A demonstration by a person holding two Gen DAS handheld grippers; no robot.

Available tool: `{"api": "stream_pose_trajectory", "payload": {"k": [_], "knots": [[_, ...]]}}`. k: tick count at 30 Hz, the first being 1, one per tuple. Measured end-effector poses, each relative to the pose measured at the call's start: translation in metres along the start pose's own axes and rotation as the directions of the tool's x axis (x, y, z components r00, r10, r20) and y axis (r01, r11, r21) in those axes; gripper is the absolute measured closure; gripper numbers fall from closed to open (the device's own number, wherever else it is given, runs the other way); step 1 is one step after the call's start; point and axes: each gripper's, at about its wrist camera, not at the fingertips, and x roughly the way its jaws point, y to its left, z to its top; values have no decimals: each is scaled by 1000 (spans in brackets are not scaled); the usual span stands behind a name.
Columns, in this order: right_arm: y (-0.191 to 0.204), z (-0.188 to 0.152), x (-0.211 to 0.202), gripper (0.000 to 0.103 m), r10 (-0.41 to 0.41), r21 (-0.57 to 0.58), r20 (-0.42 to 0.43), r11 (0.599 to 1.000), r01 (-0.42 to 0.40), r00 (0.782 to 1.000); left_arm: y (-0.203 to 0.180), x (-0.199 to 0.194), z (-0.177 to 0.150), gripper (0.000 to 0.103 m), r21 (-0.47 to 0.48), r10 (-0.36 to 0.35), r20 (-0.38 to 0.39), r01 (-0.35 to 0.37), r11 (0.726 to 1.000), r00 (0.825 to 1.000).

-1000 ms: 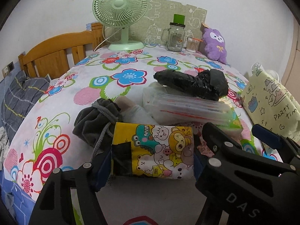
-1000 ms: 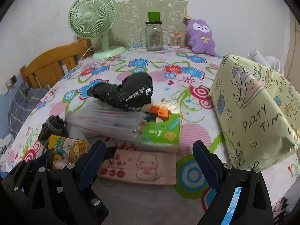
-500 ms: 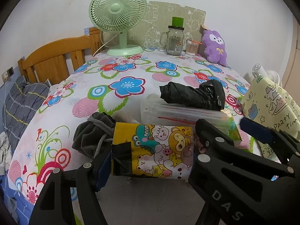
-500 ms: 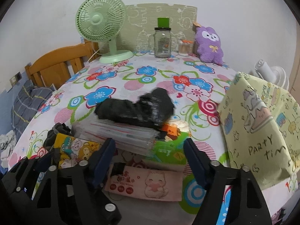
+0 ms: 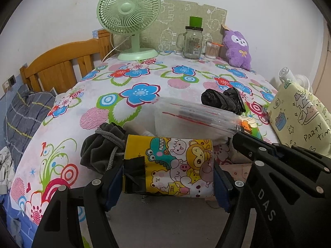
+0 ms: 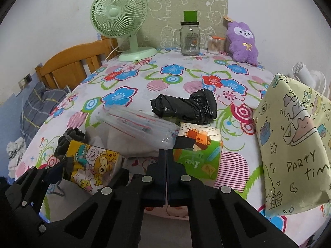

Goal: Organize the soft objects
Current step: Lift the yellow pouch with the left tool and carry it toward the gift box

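Note:
My left gripper (image 5: 168,184) is shut on a yellow cartoon-print pack (image 5: 168,165), its blue pads pressing both sides; the pack also shows in the right wrist view (image 6: 93,165). My right gripper (image 6: 166,155) is shut, jaws pressed together with nothing visibly between them, above a pink tissue pack (image 6: 175,212) that it mostly hides. Ahead lie a clear plastic bag bundle (image 6: 136,128), a green tissue pack (image 6: 198,153), a black plastic bag roll (image 6: 186,108) and a grey drawstring pouch (image 5: 101,148).
A yellow "party time" paper bag (image 6: 293,150) stands at the right. At the back are a green fan (image 6: 122,20), a glass jar (image 6: 189,39), a cotton swab jar (image 6: 214,45) and a purple plush (image 6: 244,41). A wooden headboard (image 5: 62,66) is at the left.
My right gripper's jaws have closed from wide open to fully shut over the pink tissue pack. My left gripper keeps its hold on the yellow pack.

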Motion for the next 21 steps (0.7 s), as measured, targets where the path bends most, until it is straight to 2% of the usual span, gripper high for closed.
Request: {"api": "stream_pose_trajectory", "payload": {"k": [12,21], "knots": [[-1,-2,-26,100,15,-12,36,1000,-15,999,-4,-20,-1,27,5,0,35,0,1000,999],[7,2,-23,96,13,-77,10,997,-12,1000,0,-22,-2,27,5,24,29,-24,1000,999]]}}
